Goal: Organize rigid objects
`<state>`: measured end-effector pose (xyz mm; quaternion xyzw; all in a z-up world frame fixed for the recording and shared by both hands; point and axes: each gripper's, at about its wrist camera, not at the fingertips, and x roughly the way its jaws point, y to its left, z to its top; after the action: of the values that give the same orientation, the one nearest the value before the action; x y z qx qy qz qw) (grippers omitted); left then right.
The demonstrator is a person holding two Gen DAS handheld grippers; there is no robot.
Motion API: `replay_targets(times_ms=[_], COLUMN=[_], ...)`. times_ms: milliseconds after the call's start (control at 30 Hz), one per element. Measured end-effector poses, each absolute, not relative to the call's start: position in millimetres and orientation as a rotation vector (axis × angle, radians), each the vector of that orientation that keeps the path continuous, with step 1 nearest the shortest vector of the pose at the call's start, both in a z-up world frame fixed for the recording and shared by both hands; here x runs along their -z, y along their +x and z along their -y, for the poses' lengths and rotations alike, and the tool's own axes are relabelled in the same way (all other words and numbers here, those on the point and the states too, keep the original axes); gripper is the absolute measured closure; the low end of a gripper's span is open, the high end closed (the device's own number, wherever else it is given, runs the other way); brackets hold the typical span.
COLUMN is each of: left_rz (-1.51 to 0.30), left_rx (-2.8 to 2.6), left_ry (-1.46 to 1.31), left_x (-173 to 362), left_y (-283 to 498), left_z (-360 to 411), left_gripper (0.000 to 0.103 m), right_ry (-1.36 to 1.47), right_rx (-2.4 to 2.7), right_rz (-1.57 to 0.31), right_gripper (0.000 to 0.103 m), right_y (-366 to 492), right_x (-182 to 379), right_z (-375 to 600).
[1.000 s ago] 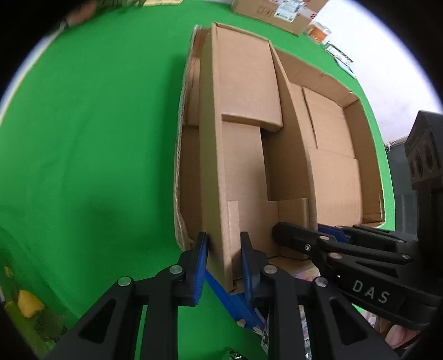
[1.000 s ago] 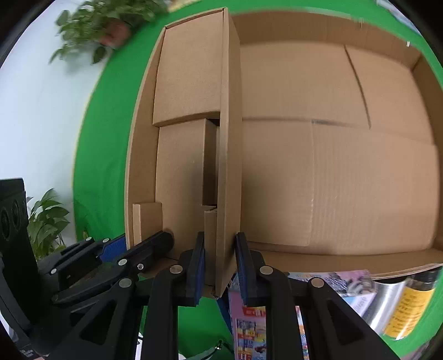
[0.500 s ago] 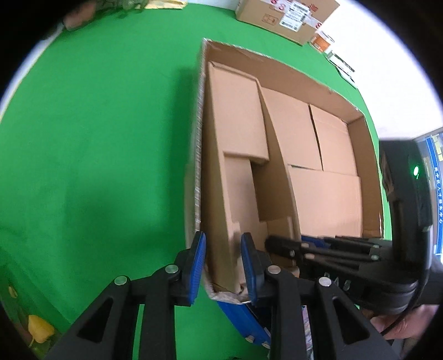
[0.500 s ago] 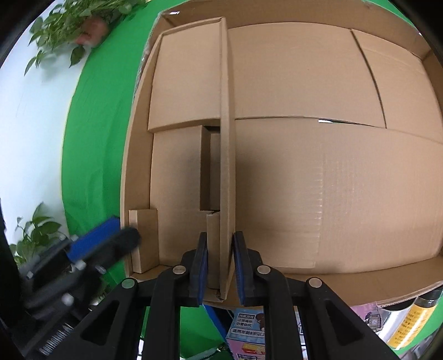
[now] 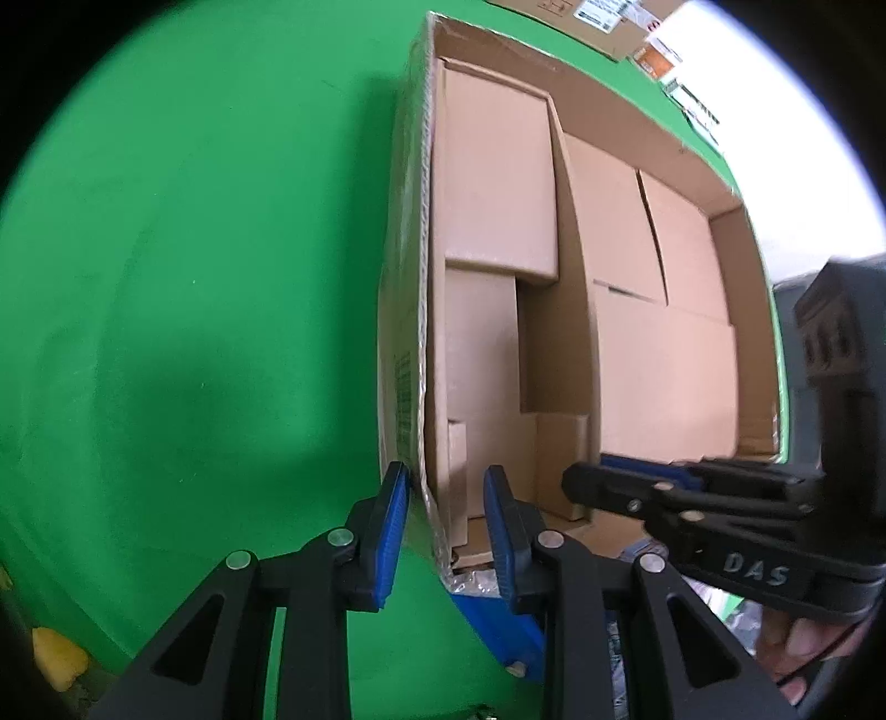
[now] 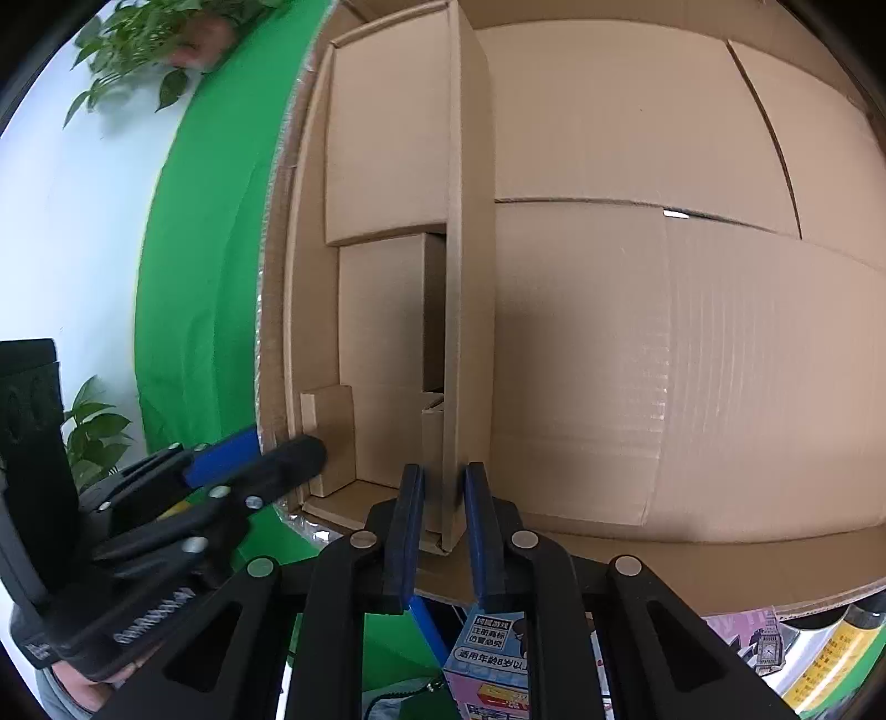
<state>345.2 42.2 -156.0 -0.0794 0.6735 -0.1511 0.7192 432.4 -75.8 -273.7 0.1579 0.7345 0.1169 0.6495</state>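
A large open cardboard box (image 5: 653,365) lies on the green cloth (image 5: 194,277), also seen in the right wrist view (image 6: 692,360). An upright cardboard divider (image 6: 465,277) stands inside it near the left wall. My left gripper (image 5: 446,498) is open, its fingers straddling the box's left wall (image 5: 407,310) at the near corner. My right gripper (image 6: 440,498) is shut on the near end of the divider. It shows in the left wrist view (image 5: 692,498) too, and the left gripper shows in the right wrist view (image 6: 249,465).
A blue item (image 5: 493,626) and colourful packages (image 6: 493,653) lie just below the box's near edge, with a can (image 6: 830,653) at the right. Potted plants (image 6: 166,50) stand beyond the cloth. Another cardboard box (image 5: 598,16) sits at the far side.
My left gripper has opened wider and now straddles the box's outer left wall. My right gripper stays clamped on the divider, which has shifted a little inside the box.
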Motion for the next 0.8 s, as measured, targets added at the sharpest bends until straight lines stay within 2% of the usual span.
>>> replay_targets(times_ms=[67, 200, 233, 267, 300, 333, 367, 400, 433, 467, 500, 600, 800], left_rz=[-1.481, -1.482, -1.479, -1.448, -1.413, -1.354, -1.279, -1.205, -1.149, -1.078, -1.036, -0.939, -1.102], left_rx=[0.32, 0.308, 0.301, 0.279, 0.274, 0.289, 0.335, 0.395, 0.437, 0.45, 0.432, 0.396, 0.448], left_ry=[-0.136, -0.143, -0.136, -0.113, -0.105, -0.116, -0.165, -0.223, -0.26, -0.278, -0.271, -0.244, -0.32], left_x=[154.9, 155.3, 153.3, 145.9, 137.8, 124.6, 107.4, 89.5, 74.9, 54.3, 43.1, 18.9, 47.8], left_y=[341.6, 342.0, 341.0, 338.5, 336.1, 331.4, 324.4, 315.7, 307.8, 295.0, 286.6, 260.1, 224.5], left_z=[-38.6, -36.5, -36.8, -37.5, -37.6, -39.2, -41.2, -44.6, -46.9, -48.3, -48.0, -42.9, -9.4], left_gripper=[0.083, 0.084, 0.085, 0.085, 0.085, 0.085, 0.084, 0.074, 0.045, 0.029, 0.008, 0.006, 0.006], right_ry=[0.385, 0.42, 0.403, 0.384, 0.365, 0.352, 0.34, 0.326, 0.311, 0.295, 0.277, 0.264, 0.286], right_rx=[-0.271, -0.283, -0.27, -0.255, -0.232, -0.211, -0.191, -0.172, -0.163, -0.163, -0.166, -0.178, -0.346], right_rz=[-1.662, -1.645, -1.616, -1.575, -1.504, -1.429, -1.344, -1.253, -1.178, -1.134, -1.102, -1.067, -1.136], right_gripper=[0.089, 0.086, 0.078, 0.06, 0.049, 0.023, 0.003, 0.0, 0.001, 0.001, 0.001, 0.001, 0.001], right_y=[429.8, 419.2, 415.1, 412.1, 408.7, 403.2, 390.5, 380.7, 367.7, 357.7, 344.1, 311.3, 231.8], right_x=[274.8, 271.0, 262.4, 250.0, 231.7, 211.5, 188.9, 168.7, 151.8, 139.8, 130.0, 122.4, 144.1], right_z=[78.3, 94.4, 100.7, 107.3, 112.5, 117.5, 126.3, 135.8, 142.8, 152.5, 162.8, 193.9, 253.0])
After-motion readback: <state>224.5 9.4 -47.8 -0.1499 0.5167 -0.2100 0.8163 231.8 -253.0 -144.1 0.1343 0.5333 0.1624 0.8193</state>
